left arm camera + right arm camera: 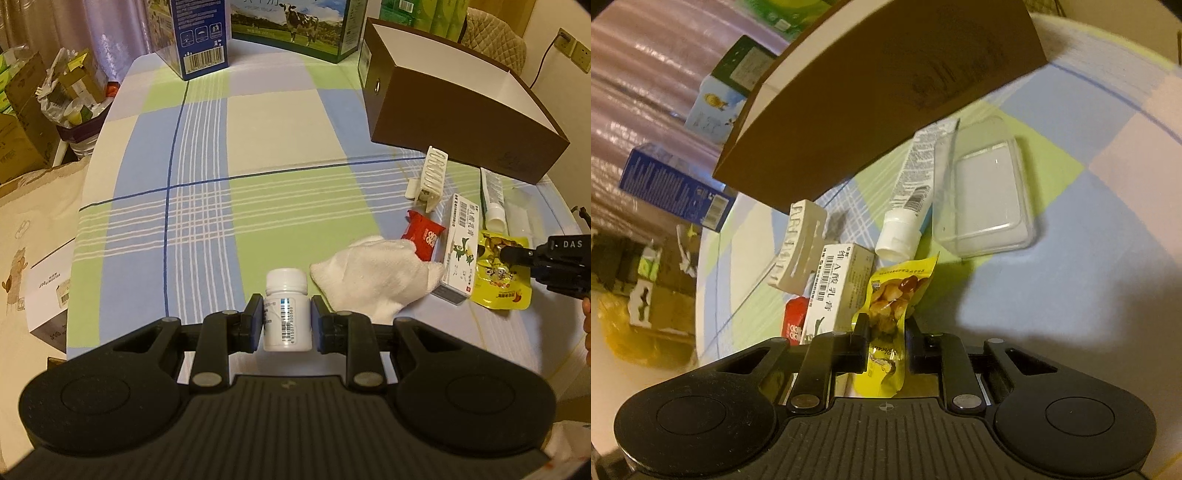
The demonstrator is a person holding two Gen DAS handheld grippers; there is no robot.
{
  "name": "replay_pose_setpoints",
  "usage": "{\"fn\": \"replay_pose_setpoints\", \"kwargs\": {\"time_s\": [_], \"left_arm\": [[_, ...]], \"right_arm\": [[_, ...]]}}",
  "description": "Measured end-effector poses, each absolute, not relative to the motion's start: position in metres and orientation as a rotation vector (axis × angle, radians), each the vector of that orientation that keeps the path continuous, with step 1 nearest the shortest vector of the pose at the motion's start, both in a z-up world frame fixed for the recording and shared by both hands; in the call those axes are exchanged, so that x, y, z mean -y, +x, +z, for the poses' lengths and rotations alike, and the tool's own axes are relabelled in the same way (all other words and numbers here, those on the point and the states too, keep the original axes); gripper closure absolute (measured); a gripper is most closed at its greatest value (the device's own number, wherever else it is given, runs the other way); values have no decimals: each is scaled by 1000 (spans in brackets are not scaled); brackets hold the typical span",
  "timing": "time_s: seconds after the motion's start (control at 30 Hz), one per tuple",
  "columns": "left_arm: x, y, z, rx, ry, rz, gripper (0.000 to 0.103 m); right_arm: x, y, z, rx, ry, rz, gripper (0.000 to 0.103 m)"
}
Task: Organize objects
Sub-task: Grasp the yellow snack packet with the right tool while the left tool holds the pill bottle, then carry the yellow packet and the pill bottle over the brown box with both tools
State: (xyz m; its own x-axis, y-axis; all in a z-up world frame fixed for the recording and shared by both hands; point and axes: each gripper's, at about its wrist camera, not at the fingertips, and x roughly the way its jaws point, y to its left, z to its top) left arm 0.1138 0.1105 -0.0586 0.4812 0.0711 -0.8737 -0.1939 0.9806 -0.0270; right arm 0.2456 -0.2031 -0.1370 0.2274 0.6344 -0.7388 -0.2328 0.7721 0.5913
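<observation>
Sorting stock, checked worktop (207,192). Left claw (287,320): clenched on white pill bottle (286,310), gripped at the label so the cap stays free, near edge of worktop. Right claw (885,341): clenched on yellow snack pouch (892,306), pinched at its lower half, likely for lifting. Brown box (461,122): open top, far right, the probable destination. Loose beside it: white cloth (376,280), red packet (424,234), ointment carton (460,243), white tube (493,199), hair clip (432,177), clear lid (984,192).
</observation>
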Motion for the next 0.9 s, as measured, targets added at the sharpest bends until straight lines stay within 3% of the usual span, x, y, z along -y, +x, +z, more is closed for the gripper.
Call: {"fn": "replay_pose_setpoints", "kwargs": {"time_s": [0.9], "left_arm": [[-82, 153, -39, -970, -93, 24, 80]], "right_arm": [[224, 238, -66, -1077, 301, 637, 89]]}}
